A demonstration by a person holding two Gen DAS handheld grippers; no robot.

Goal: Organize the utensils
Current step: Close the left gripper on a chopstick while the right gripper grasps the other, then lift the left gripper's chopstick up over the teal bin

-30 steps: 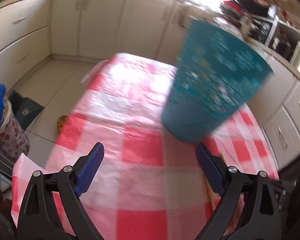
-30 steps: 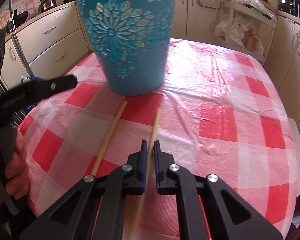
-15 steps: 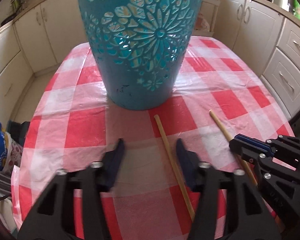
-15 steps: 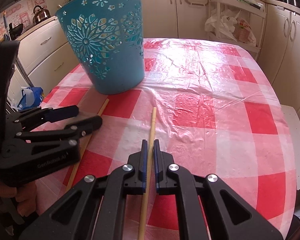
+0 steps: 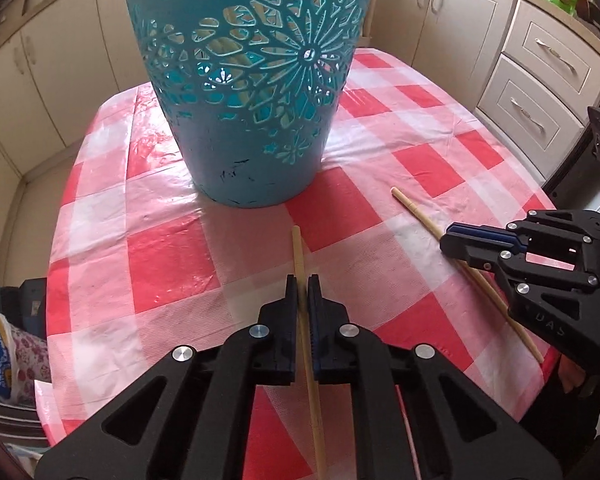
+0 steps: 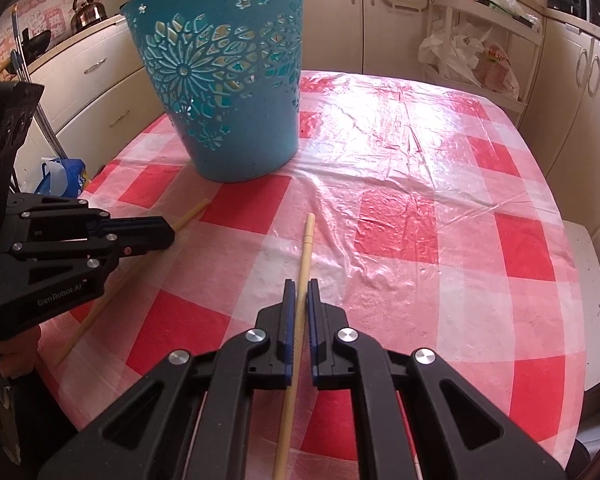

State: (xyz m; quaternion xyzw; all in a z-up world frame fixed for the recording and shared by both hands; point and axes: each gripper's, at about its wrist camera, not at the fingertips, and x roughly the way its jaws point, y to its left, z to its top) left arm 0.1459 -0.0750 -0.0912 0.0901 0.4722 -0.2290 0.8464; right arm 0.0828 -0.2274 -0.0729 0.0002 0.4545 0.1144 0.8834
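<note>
Because each gripper, left and right, has its fingers clamped on one long thin wooden chopstick near its middle, either could pivot and miss the teal perforated plastic basket.

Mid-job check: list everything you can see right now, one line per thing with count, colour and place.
Chopsticks: two, pale wood, flat on the table; left chopstick, right chopstick.
Basket: one, teal with flower cutouts, upright on the table beyond the chopstick tips.
Tablecloth: one, red and white check under clear plastic, covers the table.
Kettle: one, metal, on the far counter.
Plastic bags: white, on a shelf rack by the cabinets.
Cabinets: cream, around the room.
Left gripper: black with blue pads, closed on the left chopstick.
Right gripper: same, closed on the right chopstick.
</note>
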